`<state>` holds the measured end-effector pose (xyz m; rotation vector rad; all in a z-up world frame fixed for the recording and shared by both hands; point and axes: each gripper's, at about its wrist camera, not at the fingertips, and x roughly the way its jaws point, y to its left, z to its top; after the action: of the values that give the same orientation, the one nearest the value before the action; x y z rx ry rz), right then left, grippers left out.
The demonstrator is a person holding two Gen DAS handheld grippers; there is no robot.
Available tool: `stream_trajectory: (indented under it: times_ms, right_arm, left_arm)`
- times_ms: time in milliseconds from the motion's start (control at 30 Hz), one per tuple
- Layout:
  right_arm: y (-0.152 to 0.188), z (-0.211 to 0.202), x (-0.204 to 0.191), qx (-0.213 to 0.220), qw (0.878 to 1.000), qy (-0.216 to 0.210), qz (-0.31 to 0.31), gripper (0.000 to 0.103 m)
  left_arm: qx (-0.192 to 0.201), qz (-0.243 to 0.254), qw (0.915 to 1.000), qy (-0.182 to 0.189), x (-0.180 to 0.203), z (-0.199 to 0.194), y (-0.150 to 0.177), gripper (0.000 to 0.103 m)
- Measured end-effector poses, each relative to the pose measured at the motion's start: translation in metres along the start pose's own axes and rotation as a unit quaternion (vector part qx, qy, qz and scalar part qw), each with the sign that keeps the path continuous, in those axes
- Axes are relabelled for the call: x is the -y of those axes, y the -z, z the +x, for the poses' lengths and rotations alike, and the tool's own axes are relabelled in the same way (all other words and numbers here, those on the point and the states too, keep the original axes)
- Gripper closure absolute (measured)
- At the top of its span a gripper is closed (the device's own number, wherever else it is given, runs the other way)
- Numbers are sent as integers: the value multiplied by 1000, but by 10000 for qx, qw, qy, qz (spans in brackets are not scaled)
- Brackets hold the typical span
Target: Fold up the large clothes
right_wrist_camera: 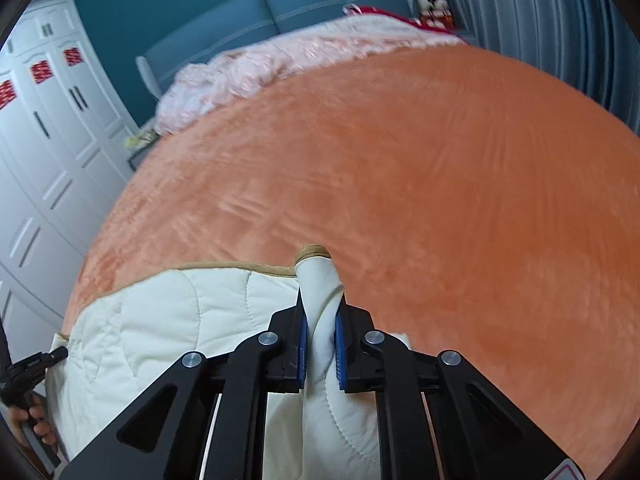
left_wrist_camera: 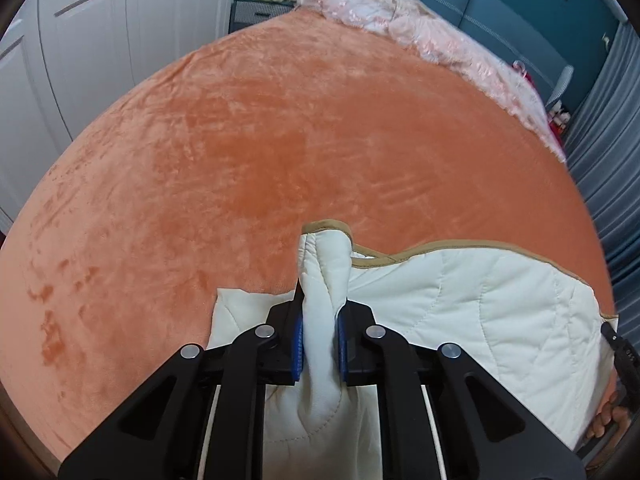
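**A:** So where's the cream quilted garment with the tan binding (left_wrist_camera: 460,300) sitting relative to each tool?

**B:** A bunched corner of it is clamped in the left tool (left_wrist_camera: 320,334), pinched between the blue pads (left_wrist_camera: 298,340), with the fabric poking up past the tips. Same story on the other side: the right tool (right_wrist_camera: 322,346) is closed on another rolled corner of that garment (right_wrist_camera: 168,320). The stretch of cloth between the two corners is spread over the near part of the orange plush bedspread (left_wrist_camera: 260,152), tan-bound edge facing away.

**A:** Edges and room?

**B:** Plenty of bare bedspread (right_wrist_camera: 440,184) is seen beyond the bound edge, running up to a crumpled pale pink blanket (left_wrist_camera: 420,28) heaped at the blue padded headboard (right_wrist_camera: 304,4). White panelled wardrobe doors (right_wrist_camera: 52,152) are along one side of the bed, grey pleated curtains (right_wrist_camera: 540,20) along the other. The garment's far end is near the bed's curtain-side edge in the left wrist view. The opposite tool is glimpsed at each frame's border, gripped by fingers (right_wrist_camera: 38,420).
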<state>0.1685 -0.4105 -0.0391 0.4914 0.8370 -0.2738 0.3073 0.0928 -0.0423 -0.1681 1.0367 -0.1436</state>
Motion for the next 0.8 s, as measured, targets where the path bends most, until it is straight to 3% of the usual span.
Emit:
stream_trajectory:
  times_ms: [200, 367, 500, 733, 800]
  right_arm:
    - [21, 44, 5, -429, 9979, 453, -186, 93]
    - [40, 65, 17, -477, 9980, 407, -16, 93]
    - [46, 71, 9, -335, 9973, 612, -218, 93]
    - [34, 61, 16, -404, 9975, 577, -77, 86]
    - [26, 32, 17, -76, 9980, 619, 68, 79]
  left_arm:
    - [-90, 302, 9975, -625, 8, 39, 15, 87]
    - [81, 319, 9977, -595, 0, 58, 29, 82]
    - [315, 541, 9940, -891, 11, 64, 38, 82]
    - [215, 515, 9954, -777, 6, 50, 26, 80]
    - [468, 351, 9926, -1060, -1, 22, 17, 49]
